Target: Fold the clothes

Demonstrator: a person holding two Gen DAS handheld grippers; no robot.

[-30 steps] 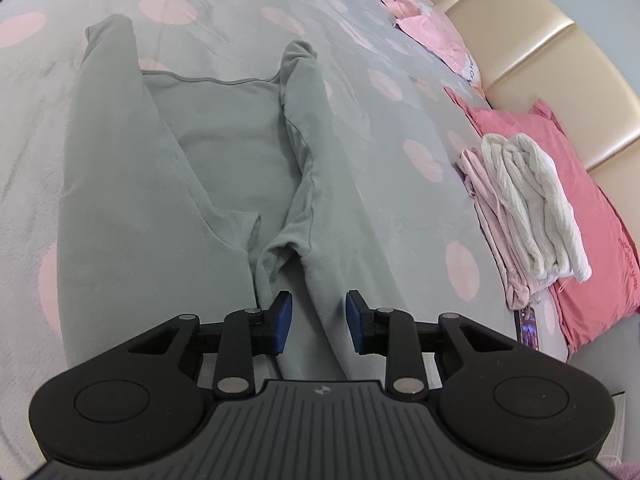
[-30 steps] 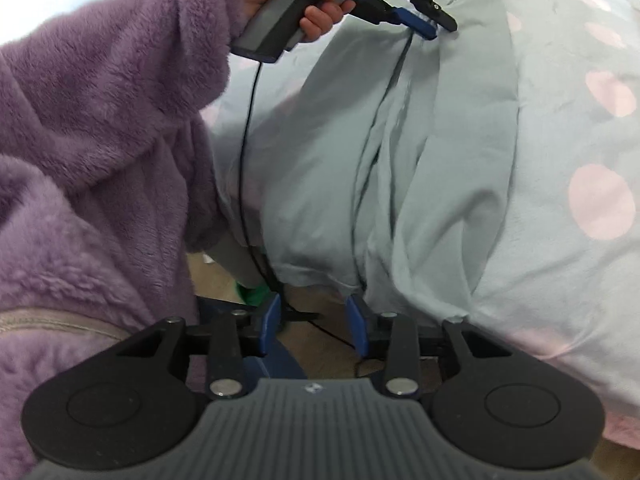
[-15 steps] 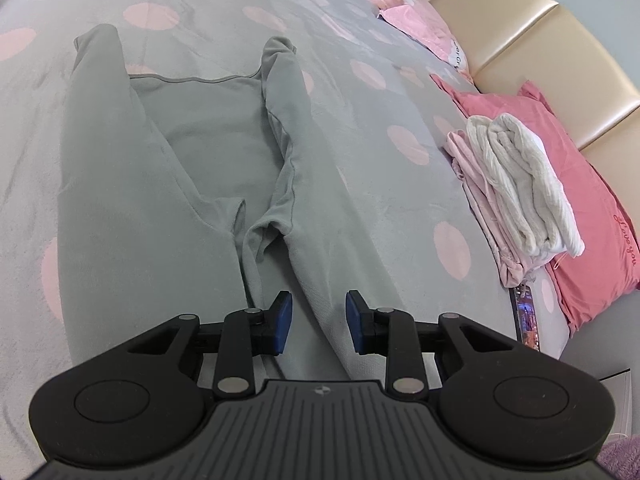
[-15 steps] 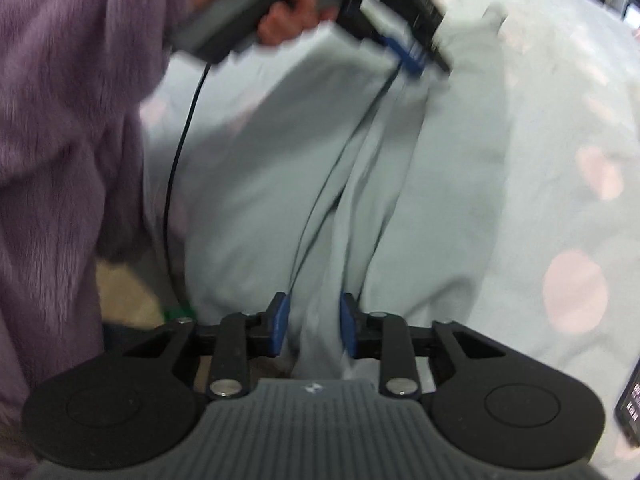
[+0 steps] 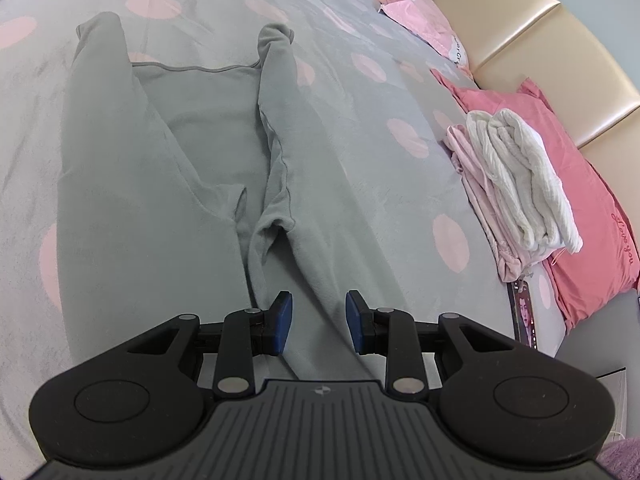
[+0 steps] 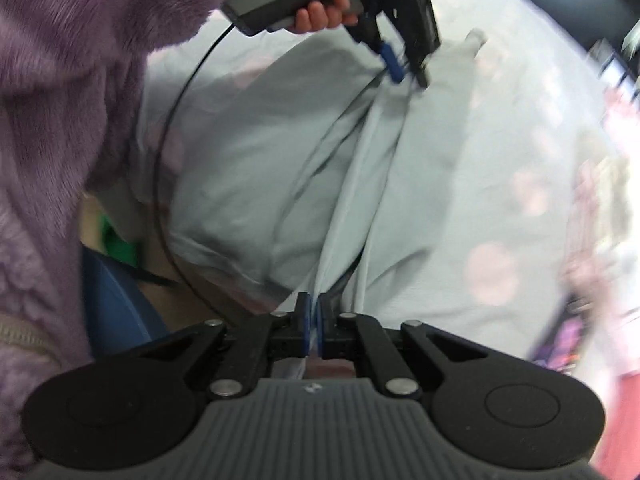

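A grey long-sleeved garment (image 5: 200, 140) lies flat on the bed with both sleeves folded inward. My left gripper (image 5: 319, 320) rests at its near end, a thick fold of the cloth between the blue pads. In the right wrist view, a hand in a purple fleece sleeve (image 6: 80, 80) holds that left gripper (image 6: 400, 68), and creases run from it to my right gripper (image 6: 314, 316). The right gripper's jaws have come together, pinching a fold of the garment (image 6: 260, 160) near the bed's edge, and the cloth between the two grippers is taut.
The bed cover (image 5: 360, 20) is grey with pink dots. A stack of folded white and pink clothes (image 5: 520, 184) leans on a pink pillow (image 5: 592, 220) by the beige headboard (image 5: 540, 32). A phone (image 5: 524, 312) lies at the bed's edge. A black cable (image 6: 172, 160) hangs from the left gripper.
The right gripper moved from the bed's edge over the garment, rolled, and its jaws closed on a fold of cloth. The left gripper stayed in place.
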